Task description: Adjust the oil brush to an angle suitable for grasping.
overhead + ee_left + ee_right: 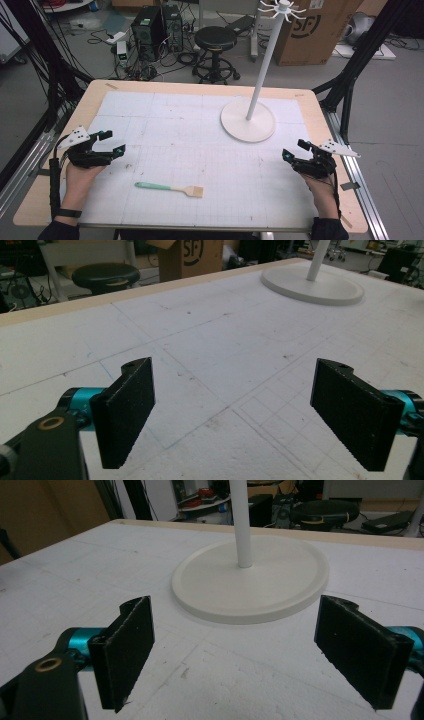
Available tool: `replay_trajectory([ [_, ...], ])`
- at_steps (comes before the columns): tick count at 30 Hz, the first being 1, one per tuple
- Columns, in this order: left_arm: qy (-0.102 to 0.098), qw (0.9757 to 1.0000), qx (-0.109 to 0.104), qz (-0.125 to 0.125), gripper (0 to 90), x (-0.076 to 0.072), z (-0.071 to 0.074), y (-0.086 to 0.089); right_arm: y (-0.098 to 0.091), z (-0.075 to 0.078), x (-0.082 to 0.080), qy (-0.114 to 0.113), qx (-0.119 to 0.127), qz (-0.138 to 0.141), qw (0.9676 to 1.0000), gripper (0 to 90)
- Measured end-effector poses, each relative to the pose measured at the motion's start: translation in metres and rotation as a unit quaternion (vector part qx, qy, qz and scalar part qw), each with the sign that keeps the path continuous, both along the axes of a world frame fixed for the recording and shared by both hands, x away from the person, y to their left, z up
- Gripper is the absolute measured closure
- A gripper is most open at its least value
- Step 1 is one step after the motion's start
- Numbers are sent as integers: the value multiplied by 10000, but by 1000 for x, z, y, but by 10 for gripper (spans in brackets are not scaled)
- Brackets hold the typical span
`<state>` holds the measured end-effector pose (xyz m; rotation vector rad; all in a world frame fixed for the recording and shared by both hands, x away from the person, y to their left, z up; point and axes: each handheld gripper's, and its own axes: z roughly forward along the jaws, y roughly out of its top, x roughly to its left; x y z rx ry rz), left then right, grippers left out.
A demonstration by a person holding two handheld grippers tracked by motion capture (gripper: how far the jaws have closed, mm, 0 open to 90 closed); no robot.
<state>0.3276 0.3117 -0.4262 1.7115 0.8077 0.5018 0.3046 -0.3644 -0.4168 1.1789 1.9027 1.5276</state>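
A small brush (170, 188) with a pale green handle and a tan bristle end lies flat on the white gridded mat (200, 150), handle pointing toward the left gripper (112, 141) and bristles toward the right gripper (292, 149). It sits between the two, nearer the left one and a little closer to the person than either set of jaws, touching neither. The left gripper rests at the mat's left side in the person's left hand (82, 167), its jaws spread wide with nothing between them; in the left gripper view (232, 412) the two black pads stand well apart over bare mat. The right gripper sits at the mat's right side in the right hand (320, 175), jaws likewise spread wide and empty, and in the right gripper view (235, 652) the pads frame open mat with the round base of a white stand (250, 577) just ahead of them. In the high view that stand (248, 119) is beyond the right gripper and toward the middle of the table, its thin pole rising to a ring of hooks at the top. Past the wooden table edge (200, 86) a black stool (215, 42), a cardboard box (310, 30) and computer towers (157, 27) stand on the floor.
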Motion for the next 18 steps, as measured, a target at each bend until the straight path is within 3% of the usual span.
replay_trajectory([
  [18, 181, 9998, -124, 39, 185, 2, -3, 2, 1, 0, 0, 2, 8, 46, 10000, 154],
])
